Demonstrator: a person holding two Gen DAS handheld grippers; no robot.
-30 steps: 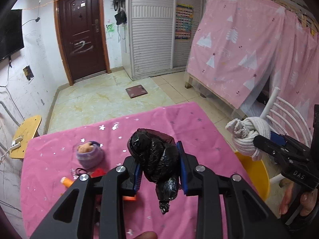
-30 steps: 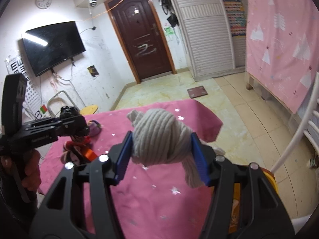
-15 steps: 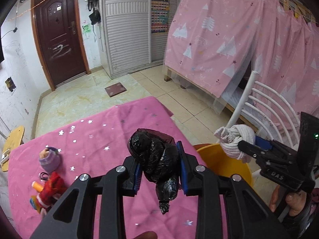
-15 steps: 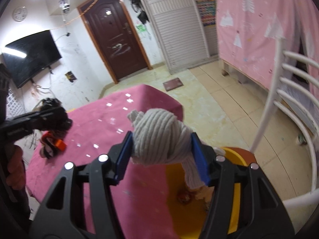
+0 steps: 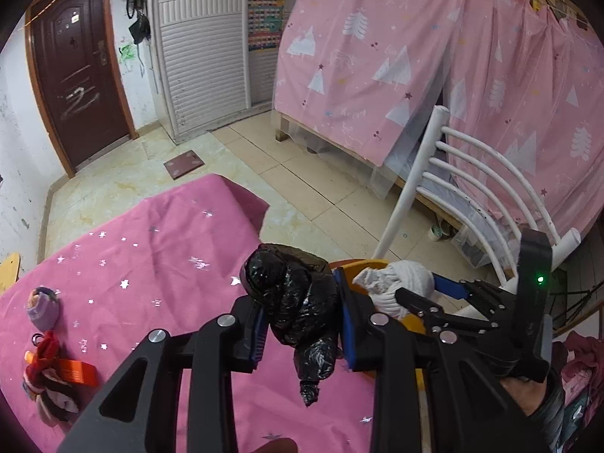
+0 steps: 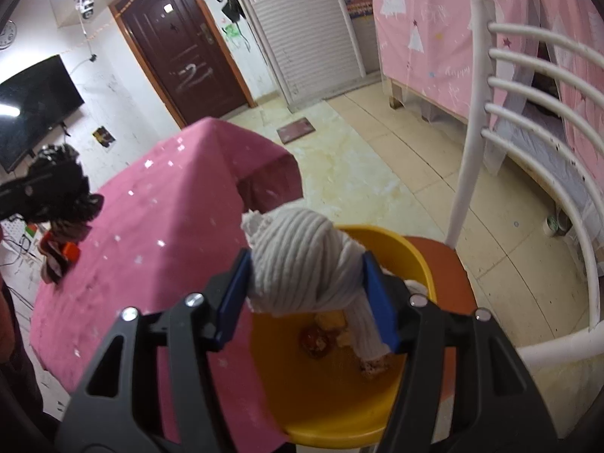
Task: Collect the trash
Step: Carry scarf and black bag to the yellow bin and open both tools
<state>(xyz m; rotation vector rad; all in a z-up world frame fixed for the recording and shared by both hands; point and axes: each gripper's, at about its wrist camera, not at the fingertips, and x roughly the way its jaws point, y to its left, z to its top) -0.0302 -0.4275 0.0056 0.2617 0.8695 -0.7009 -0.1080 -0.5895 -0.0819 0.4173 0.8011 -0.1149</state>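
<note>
We note the left gripper (image 5: 300, 330) clamped on a black bag (image 5: 298, 302) above the pink tablecloth (image 5: 151, 249), the right gripper (image 6: 307, 300) gripping a knotted sock (image 6: 302, 264) over the yellow basin (image 6: 339, 396), white chair (image 6: 528, 151) beyond.

so the pink star-print tablecloth (image 5: 151, 264) has the small purple knit pouch (image 5: 42, 304) and a pile of red and orange toys (image 5: 53, 373) near its left edge. right of the table, the yellow plastic basin (image 6: 385, 253) sits on the white-railed chair (image 6: 547, 173), with the grey ribbed knotted sock (image 6: 302, 264) over it and the crumpled black plastic bag (image 5: 298, 302) above the table edge to its left.
</note>
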